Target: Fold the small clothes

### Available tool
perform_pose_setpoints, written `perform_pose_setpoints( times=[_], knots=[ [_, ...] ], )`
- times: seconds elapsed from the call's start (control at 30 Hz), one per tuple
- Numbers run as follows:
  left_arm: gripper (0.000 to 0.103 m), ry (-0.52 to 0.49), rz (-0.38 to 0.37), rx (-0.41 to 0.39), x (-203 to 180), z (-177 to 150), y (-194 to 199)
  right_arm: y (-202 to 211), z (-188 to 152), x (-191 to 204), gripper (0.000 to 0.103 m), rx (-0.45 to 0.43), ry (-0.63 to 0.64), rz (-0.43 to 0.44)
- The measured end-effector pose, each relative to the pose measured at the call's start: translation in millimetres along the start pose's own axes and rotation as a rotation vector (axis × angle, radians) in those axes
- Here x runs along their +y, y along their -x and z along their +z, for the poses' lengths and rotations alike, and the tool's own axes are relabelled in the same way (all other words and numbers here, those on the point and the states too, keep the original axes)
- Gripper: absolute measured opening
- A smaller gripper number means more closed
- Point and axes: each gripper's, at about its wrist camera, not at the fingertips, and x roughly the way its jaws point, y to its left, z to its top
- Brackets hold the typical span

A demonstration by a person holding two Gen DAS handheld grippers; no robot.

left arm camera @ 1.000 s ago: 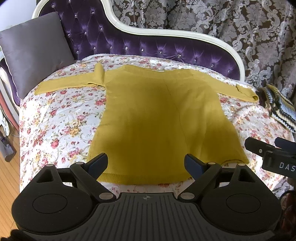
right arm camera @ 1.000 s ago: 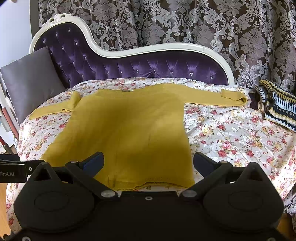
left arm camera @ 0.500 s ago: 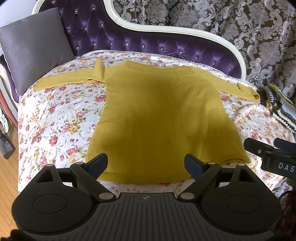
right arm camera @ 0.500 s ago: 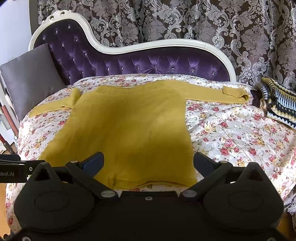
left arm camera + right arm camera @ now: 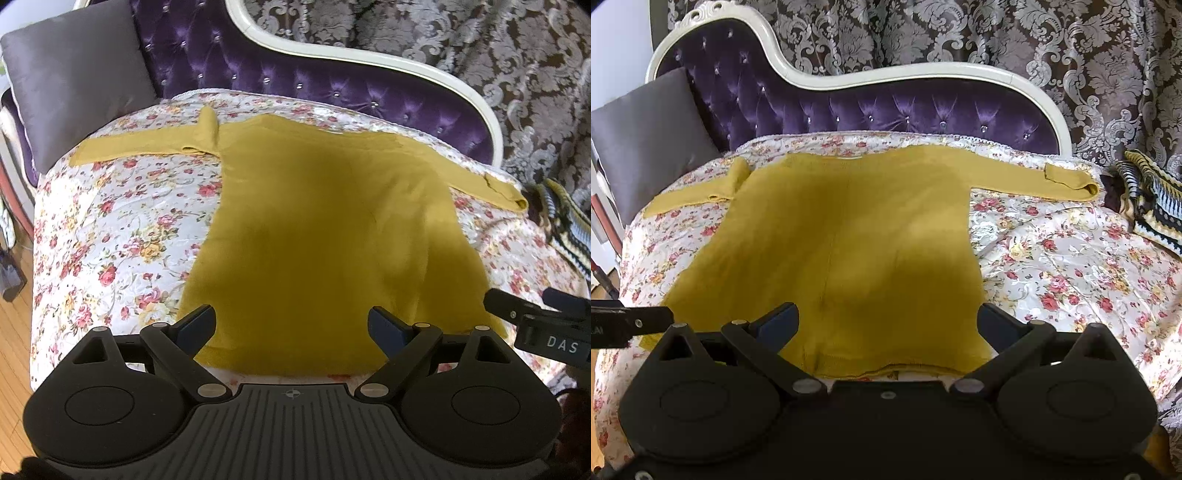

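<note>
1. At the far left a strip of wooden floor (image 5: 11, 354) shows beside the chaise; a grey cushion (image 5: 74, 77) leans against the raised end of the purple tufted backrest (image 5: 332, 85), which is edged by a curving white frame (image 5: 369, 64).
2. The seat is covered by a floral quilt (image 5: 110, 240), white with red and yellow roses; it lies slightly rumpled right of the garment.
3. The mustard sweater (image 5: 325, 236) lies flat on the quilt, hem nearest the cameras and neckline toward the backrest; both sleeves are spread sideways.
4. The left sleeve (image 5: 144, 146) reaches toward the cushion, with a small fold where it meets the body; the right sleeve (image 5: 1034, 179) ends in a turned-back cuff near the quilt's far right edge.
5. The left gripper (image 5: 291, 328) hovers over the hem, fingers (image 5: 195, 326) spread wide and holding nothing; the hem edge runs between them.
6. The right gripper (image 5: 886, 325) sits over the hem's right half, fingers (image 5: 997, 325) likewise wide apart and empty; whether either touches the cloth cannot be told.
7. At the far right a striped knitted blanket (image 5: 1148, 199) in cream, black and yellow is bunched at the chaise's end; a damask curtain (image 5: 997, 33), grey on brown, hangs behind everything.
</note>
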Motion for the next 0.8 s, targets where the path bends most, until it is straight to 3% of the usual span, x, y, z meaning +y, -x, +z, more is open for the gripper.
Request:
perform_pose_setpoints(
  times=[0.37,0.6,0.8],
  knots=[
    [0.089,0.121,0.027,-0.022,55,25,-25,-48,29,23,0.102,0.032,0.094,0.025],
    [0.089,0.133,0.106,-0.052,94,53,-43,-95,60,44,0.102,0.037,0.119,0.096],
    [0.089,0.168,0.043,-0.155,137,76,-60,-147,87,63,0.102,0.064,0.108,0.146]
  ],
)
